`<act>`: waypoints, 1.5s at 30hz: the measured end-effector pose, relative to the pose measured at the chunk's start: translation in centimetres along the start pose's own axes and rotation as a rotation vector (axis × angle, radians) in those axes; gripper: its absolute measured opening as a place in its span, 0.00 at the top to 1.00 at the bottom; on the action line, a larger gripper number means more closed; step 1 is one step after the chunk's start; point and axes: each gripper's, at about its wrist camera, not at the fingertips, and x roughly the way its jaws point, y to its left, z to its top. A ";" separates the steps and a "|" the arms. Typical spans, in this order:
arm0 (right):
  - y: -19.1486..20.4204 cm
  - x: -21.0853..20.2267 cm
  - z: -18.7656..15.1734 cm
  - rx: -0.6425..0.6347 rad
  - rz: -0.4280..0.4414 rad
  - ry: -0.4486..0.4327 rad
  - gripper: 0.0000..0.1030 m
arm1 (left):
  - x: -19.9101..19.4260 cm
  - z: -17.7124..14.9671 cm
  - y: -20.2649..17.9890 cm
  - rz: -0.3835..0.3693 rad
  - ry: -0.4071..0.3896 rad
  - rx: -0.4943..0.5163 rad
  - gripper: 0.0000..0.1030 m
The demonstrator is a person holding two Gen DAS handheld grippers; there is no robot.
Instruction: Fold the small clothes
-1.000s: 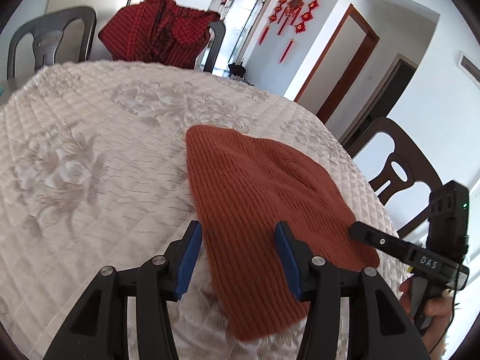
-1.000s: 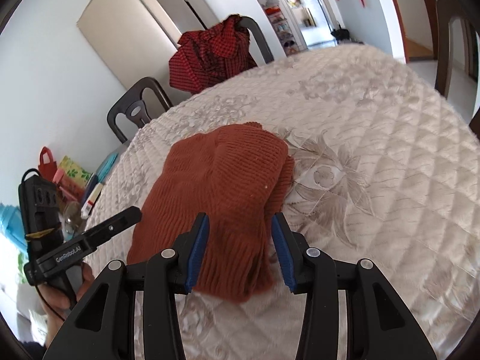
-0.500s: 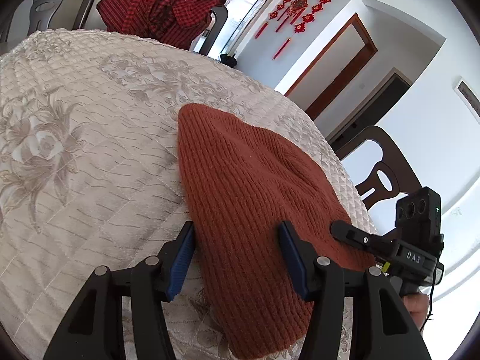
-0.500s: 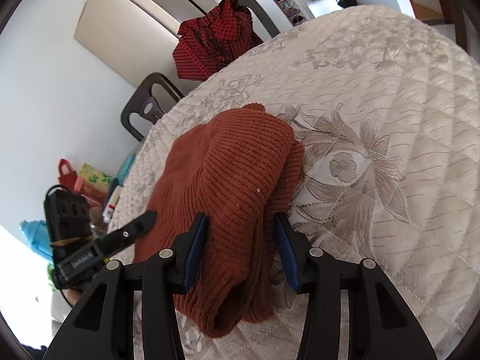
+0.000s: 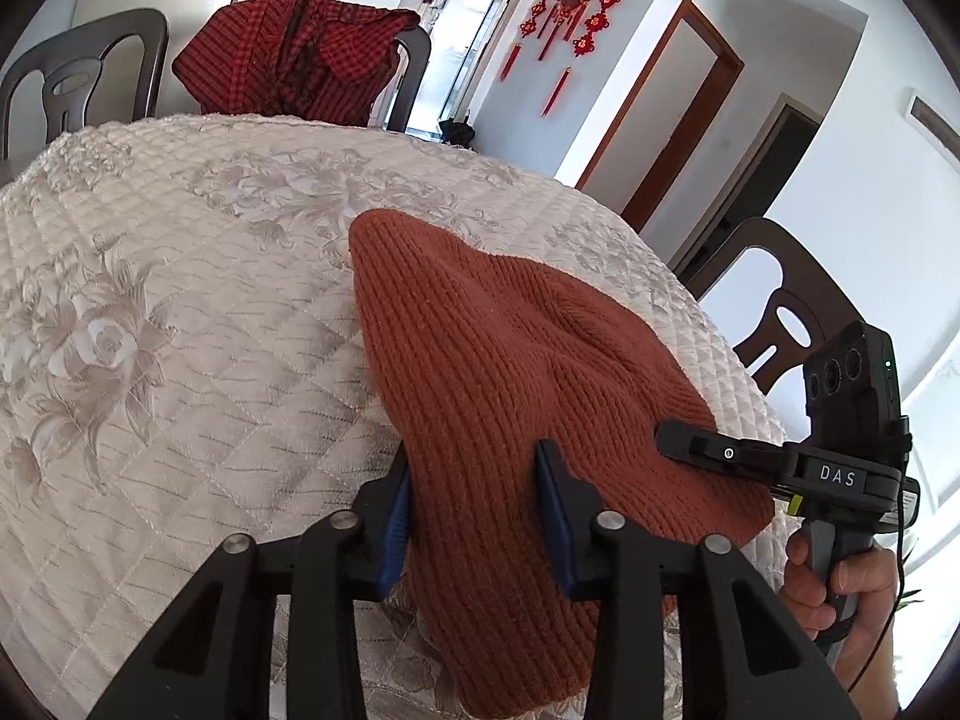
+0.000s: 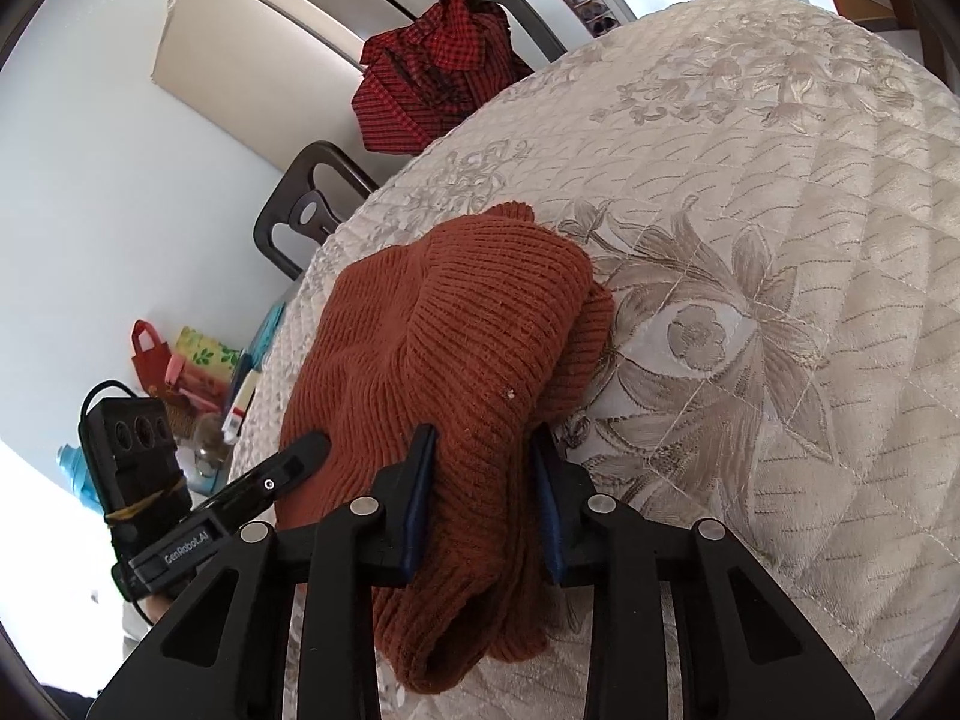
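Note:
A rust-brown ribbed knit garment (image 5: 510, 348) lies on the cream quilted tablecloth (image 5: 180, 312). In the left wrist view, my left gripper (image 5: 474, 468) has its jaws closing on the garment's near edge, and the blue pads press a bunched ridge of knit. My right gripper (image 5: 720, 453) comes in from the right, held by a hand, at the garment's right near corner. In the right wrist view, my right gripper (image 6: 483, 450) is closing too and pinches a thick roll of the knit garment (image 6: 456, 324). The left gripper (image 6: 270, 480) touches the knit on the left.
A red checked garment (image 5: 288, 48) hangs over a dark chair at the table's far side. More dark chairs (image 5: 780, 312) stand around the round table. Bags and bottles (image 6: 192, 372) sit beyond the table's left edge in the right wrist view.
Both pairs of jaws have narrowed from wide apart to pressing on the knit. The fabric now bunches up between the pads. The right gripper tilted and moved slightly down.

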 end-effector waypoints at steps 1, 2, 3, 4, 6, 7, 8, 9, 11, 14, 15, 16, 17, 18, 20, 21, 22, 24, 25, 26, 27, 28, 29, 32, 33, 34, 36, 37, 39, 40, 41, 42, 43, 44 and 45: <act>0.1 0.0 0.0 -0.003 -0.004 0.000 0.72 | -0.1 0.1 -0.1 0.005 0.000 0.006 0.64; 0.2 -0.1 0.0 -0.005 -0.005 0.000 0.72 | -0.2 0.2 -0.1 0.007 0.000 0.010 0.65; 0.3 -0.2 0.0 -0.004 -0.005 -0.002 0.73 | -0.4 0.2 -0.2 0.007 -0.001 0.012 0.66; 0.4 -0.2 0.0 -0.002 -0.003 -0.003 0.73 | -0.5 0.2 -0.2 0.006 0.000 0.011 0.66; 0.5 -0.3 0.1 0.007 0.006 -0.005 0.73 | -0.7 0.3 -0.1 0.007 0.001 0.009 0.67; 0.6 -0.3 0.1 0.010 0.012 -0.006 0.74 | -0.8 0.4 0.0 0.010 0.000 0.010 0.67; 0.8 -0.4 0.1 0.012 0.020 -0.007 0.74 | -1.0 0.4 0.1 0.013 -0.002 0.011 0.67; 1.0 -0.4 0.1 0.010 0.024 -0.006 0.74 | -1.2 0.5 0.2 0.016 -0.004 0.011 0.67; 1.5 -0.2 0.0 0.003 0.031 -0.002 0.74 | -1.7 0.5 0.6 0.021 -0.009 0.008 0.68; 2.6 0.4 -0.1 0.002 0.060 0.009 0.74 | -2.6 0.5 1.6 0.027 -0.018 -0.003 0.68; 2.9 0.7 -0.2 0.000 0.067 0.013 0.74 | -3.0 0.5 2.0 0.031 -0.021 -0.007 0.68; 3.3 1.0 -0.2 -0.005 0.074 0.017 0.74 | -3.5 0.5 2.6 0.036 -0.026 -0.012 0.68; 3.9 1.6 -0.3 -0.010 0.082 0.026 0.74 | -3.8 0.4 3.2 0.042 -0.029 -0.018 0.68; 4.2 2.0 -0.4 -0.013 0.088 0.032 0.74 | -4.2 0.4 3.8 0.047 -0.032 -0.026 0.68; 5.2 3.1 -0.6 -0.019 0.105 0.050 0.74 | -5.1 0.2 5.4 0.059 -0.040 -0.042 0.68; 5.8 3.8 -0.7 -0.025 0.114 0.060 0.74 | -5.6 0.2 6.2 0.070 -0.043 -0.052 0.68; 6.6 4.6 -0.9 -0.032 0.124 0.073 0.74 | -6.1 0.1 7.0 0.078 -0.045 -0.062 0.68; 8.0 6.0 -1.2 -0.049 0.137 0.096 0.74 | -7.2 0.0 8.7 0.098 -0.054 -0.077 0.68; 8.7 6.7 -1.4 -0.059 0.146 0.106 0.74 | -7.7 -0.1 9.6 0.110 -0.057 -0.087 0.68; 9.7 7.6 -1.6 -0.070 0.159 0.119 0.74 | -8.2 -0.1 10.4 0.119 -0.061 -0.096 0.68; 10.3 8.1 -1.7 -0.078 0.167 0.127 0.74 | -8.7 -0.1 11.2 0.131 -0.067 -0.101 0.68; 11.0 8.7 -1.7 -0.087 0.171 0.134 0.74 | -9.2 -0.1 11.8 0.144 -0.073 -0.103 0.68; 11.8 9.4 -1.7 -0.099 0.174 0.140 0.74 | -9.6 0.0 12.4 0.155 -0.078 -0.106 0.68; 13.9 11.3 -1.7 -0.128 0.188 0.165 0.74 | -10.8 0.1 14.4 0.180 -0.092 -0.120 0.68; 14.6 11.9 -1.6 -0.141 0.190 0.170 0.74 | -11.1 0.1 15.0 0.184 -0.094 -0.126 0.68; 15.1 12.4 -1.6 -0.148 0.192 0.177 0.74 | -11.3 0.0 15.5 0.185 -0.096 -0.133 0.68; 16.0 13.3 -1.7 -0.166 0.187 0.184 0.74 | -11.4 -0.3 16.7 0.188 -0.096 -0.151 0.68; 16.3 13.7 -1.8 -0.177 0.181 0.187 0.74 | -11.4 -0.5 17.2 0.187 -0.095 -0.157 0.68; 16.4 14.2 -2.1 -0.190 0.166 0.193 0.74 | -11.3 -1.0 17.9 0.180 -0.092 -0.172 0.68; 16.4 14.3 -2.1 -0.194 0.159 0.195 0.74 | -11.3 -1.2 18.2 0.173 -0.094 -0.175 0.68; 16.4 14.4 -2.2 -0.200 0.157 0.195 0.74 | -11.5 -1.4 18.4 0.167 -0.098 -0.179 0.68; 16.3 14.5 -2.3 -0.200 0.156 0.194 0.73 | -11.5 -1.5 18.5 0.161 -0.102 -0.182 0.68; 16.3 14.5 -2.3 -0.194 0.154 0.195 0.73 | -11.6 -1.5 18.4 0.157 -0.105 -0.180 0.68; 16.3 14.6 -2.2 -0.190 0.154 0.195 0.73 | -11.7 -1.5 18.5 0.153 -0.106 -0.178 0.68; 16.3 14.5 -2.3 -0.190 0.151 0.196 0.73 | -11.9 -1.5 18.4 0.148 -0.108 -0.176 0.68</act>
